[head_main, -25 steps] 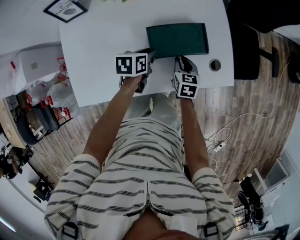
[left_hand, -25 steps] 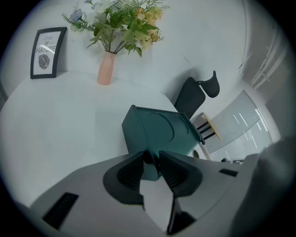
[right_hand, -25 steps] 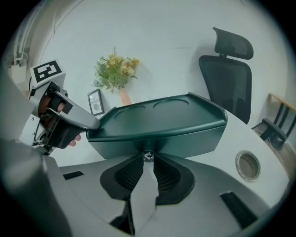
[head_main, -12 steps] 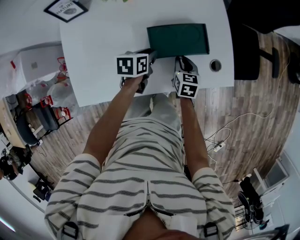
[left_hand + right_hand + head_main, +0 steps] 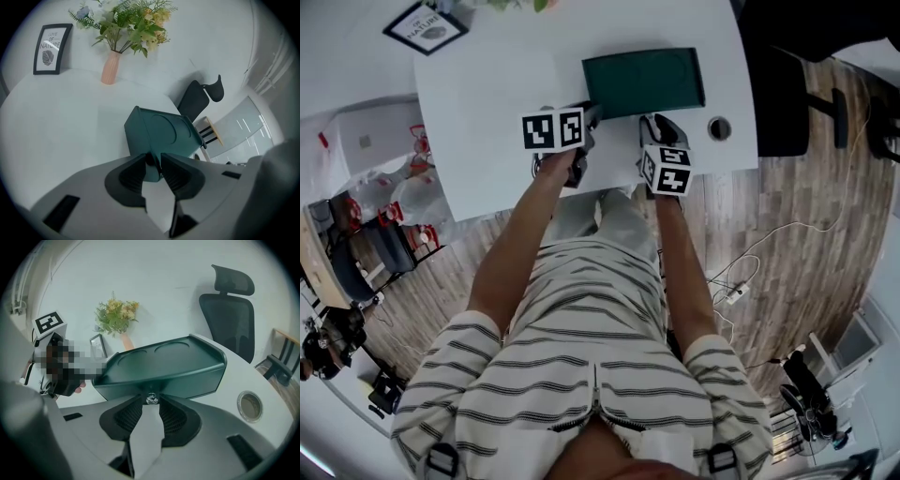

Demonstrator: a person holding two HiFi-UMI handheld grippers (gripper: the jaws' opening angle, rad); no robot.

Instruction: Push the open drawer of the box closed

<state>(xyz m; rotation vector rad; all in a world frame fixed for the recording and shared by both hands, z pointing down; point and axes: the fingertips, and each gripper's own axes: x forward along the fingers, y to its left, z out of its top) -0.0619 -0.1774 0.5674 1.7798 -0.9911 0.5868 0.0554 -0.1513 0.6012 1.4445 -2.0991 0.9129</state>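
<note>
A dark green box [image 5: 642,82] lies on the white table [image 5: 487,112]. In the right gripper view its drawer front looks flush under the lid [image 5: 164,364], with a small metal knob [image 5: 151,399] in the middle. My right gripper [image 5: 151,405] stands open at that front. Its jaws have just been opening, and the knob sits between the tips without being pressed. My left gripper [image 5: 153,160] is at the box's near left corner [image 5: 152,140]. Its jaws have just been closing a little, and they now pinch that corner.
A framed print [image 5: 428,26] and a pink vase of flowers [image 5: 111,68] stand at the table's far side. A round cable hole [image 5: 719,128] lies right of the box. A black office chair [image 5: 229,310] stands beyond the table's right edge.
The head view has slid a little, so the table and box sit slightly further left. Both grippers stay at the box's near side.
</note>
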